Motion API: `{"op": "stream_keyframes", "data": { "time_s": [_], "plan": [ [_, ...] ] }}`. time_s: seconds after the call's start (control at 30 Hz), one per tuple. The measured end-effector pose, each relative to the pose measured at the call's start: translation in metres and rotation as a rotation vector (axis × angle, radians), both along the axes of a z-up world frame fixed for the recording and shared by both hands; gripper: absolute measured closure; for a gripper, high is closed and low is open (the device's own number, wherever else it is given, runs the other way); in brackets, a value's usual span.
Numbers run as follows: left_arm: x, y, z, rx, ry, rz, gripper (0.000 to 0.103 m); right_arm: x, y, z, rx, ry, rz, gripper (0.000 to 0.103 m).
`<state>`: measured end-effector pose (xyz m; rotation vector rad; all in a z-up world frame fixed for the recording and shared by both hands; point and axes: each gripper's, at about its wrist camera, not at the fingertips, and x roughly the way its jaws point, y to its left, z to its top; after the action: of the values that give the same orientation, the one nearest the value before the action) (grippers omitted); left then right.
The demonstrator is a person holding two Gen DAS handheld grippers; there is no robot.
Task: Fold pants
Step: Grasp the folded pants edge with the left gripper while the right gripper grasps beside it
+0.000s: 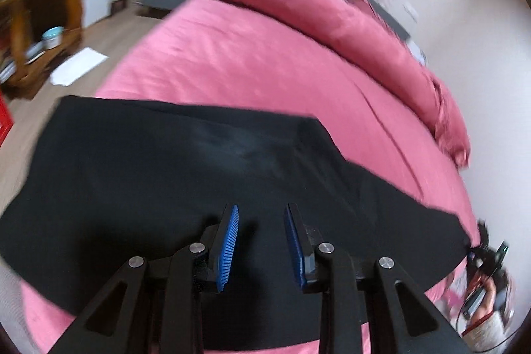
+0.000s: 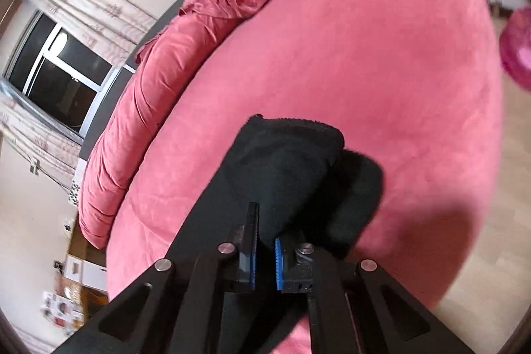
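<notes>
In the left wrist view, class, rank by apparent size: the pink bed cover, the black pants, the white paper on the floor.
1. Pink bed cover, largest, though the black pants nearly match it because they lie nearer the camera.
2. Black pants.
3. White paper, clearly smallest.

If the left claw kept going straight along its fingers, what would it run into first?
Most likely the black pants spread on the pink bed: the open left claw points down at the cloth, with nothing between. Depth is hard to judge.
</notes>
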<state>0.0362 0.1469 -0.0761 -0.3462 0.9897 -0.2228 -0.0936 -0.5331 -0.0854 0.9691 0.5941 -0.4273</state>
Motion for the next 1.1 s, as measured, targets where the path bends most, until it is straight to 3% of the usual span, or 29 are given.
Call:
{"op": "stream_keyframes", "data": {
  "time_s": [0.13, 0.3, 0.4, 0.47, 0.53, 0.6, 0.7, 0.8, 0.9, 1.0, 1.1],
  "plan": [
    [0.010, -0.027, -0.017, 0.031, 0.062, -0.070, 0.074, -0.010, -0.006, -0.021, 0.011, 0.079, 0.008, 0.095],
    [0.009, -0.034, -0.032, 0.043, 0.109, -0.088, 0.074, -0.015, -0.008, -0.037, 0.035, 0.097, -0.034, 0.097],
    [0.005, -0.028, -0.032, 0.022, 0.108, -0.085, 0.074, -0.009, -0.001, -0.021, -0.032, 0.164, -0.050, 0.087],
    [0.005, -0.026, -0.031, 0.007, 0.101, -0.072, 0.074, -0.015, 0.007, 0.002, -0.139, 0.195, -0.121, 0.072],
    [0.005, -0.022, -0.029, 0.003, 0.083, -0.059, 0.074, -0.024, 0.019, 0.031, -0.261, 0.167, -0.181, 0.066],
    [0.005, -0.020, -0.028, 0.010, 0.068, -0.050, 0.072, -0.022, 0.038, 0.057, -0.342, 0.095, -0.148, 0.064],
    [0.020, -0.023, -0.025, 0.014, 0.067, -0.053, 0.068, 0.012, 0.076, 0.073, -0.329, 0.002, 0.098, 0.057],
    [0.028, -0.029, -0.022, 0.042, 0.054, -0.060, 0.068, 0.066, 0.141, 0.065, -0.234, -0.025, 0.422, 0.057],
    [0.033, -0.034, -0.018, 0.089, 0.041, -0.079, 0.068, 0.114, 0.210, 0.052, -0.166, -0.036, 0.671, 0.057],
    [0.034, -0.035, -0.015, 0.122, 0.045, -0.090, 0.068, 0.161, 0.290, 0.047, -0.162, -0.043, 0.932, 0.057],
    [0.039, -0.031, -0.011, 0.126, 0.041, -0.081, 0.068, 0.198, 0.353, 0.047, -0.196, -0.055, 1.098, 0.057]
  ]
}}
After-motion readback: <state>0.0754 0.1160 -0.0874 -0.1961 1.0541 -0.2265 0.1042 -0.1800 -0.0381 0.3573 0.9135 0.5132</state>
